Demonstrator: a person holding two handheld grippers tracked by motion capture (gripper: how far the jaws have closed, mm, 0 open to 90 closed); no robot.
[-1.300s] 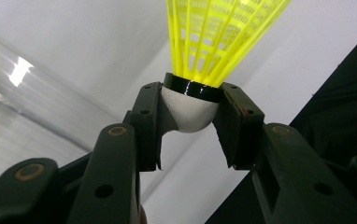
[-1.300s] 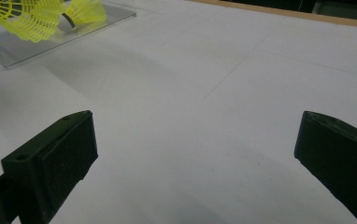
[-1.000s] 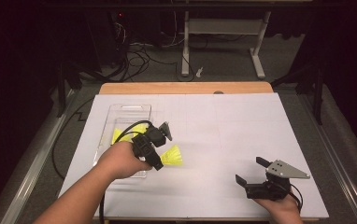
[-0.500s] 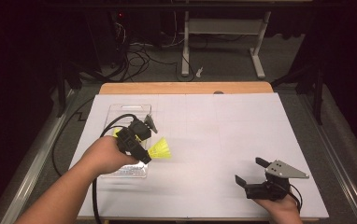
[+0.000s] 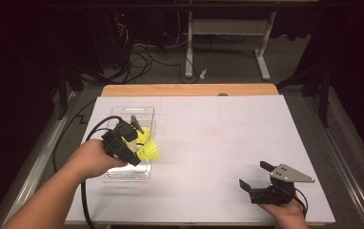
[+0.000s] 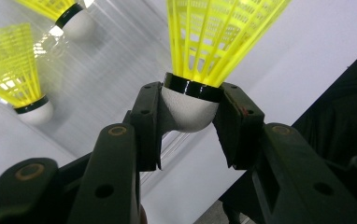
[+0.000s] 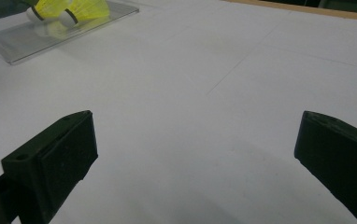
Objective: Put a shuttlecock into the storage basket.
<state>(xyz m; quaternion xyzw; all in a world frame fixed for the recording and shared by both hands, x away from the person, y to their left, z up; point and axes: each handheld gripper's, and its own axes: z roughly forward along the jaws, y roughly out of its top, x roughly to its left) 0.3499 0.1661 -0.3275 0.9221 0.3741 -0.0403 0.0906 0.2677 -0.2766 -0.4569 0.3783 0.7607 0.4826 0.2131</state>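
Observation:
A yellow shuttlecock (image 5: 149,151) (image 6: 214,42) with a white cork and black band is held by its cork in my left gripper (image 5: 136,151) (image 6: 186,122), which is shut on it, over the right side of a clear plastic tray (image 5: 125,175). Two more yellow shuttlecocks (image 6: 15,79) (image 6: 57,11) lie in the tray (image 6: 106,60) below. My right gripper (image 5: 258,183) (image 7: 195,154) rests low at the table's front right, jaws wide apart, nothing between them. In the right gripper view the tray (image 7: 60,37) with shuttlecocks (image 7: 85,8) sits far off at the upper left.
White paper (image 5: 218,138) covers the table, with a wooden edge (image 5: 189,89) at the back. Beyond it are a dark floor, cables (image 5: 142,52) and a white desk frame (image 5: 227,28). A black cable (image 5: 87,143) trails from the left gripper.
My left gripper has carried the shuttlecock leftward and back, from beside the tray's right edge to above the tray. The right gripper has stayed still.

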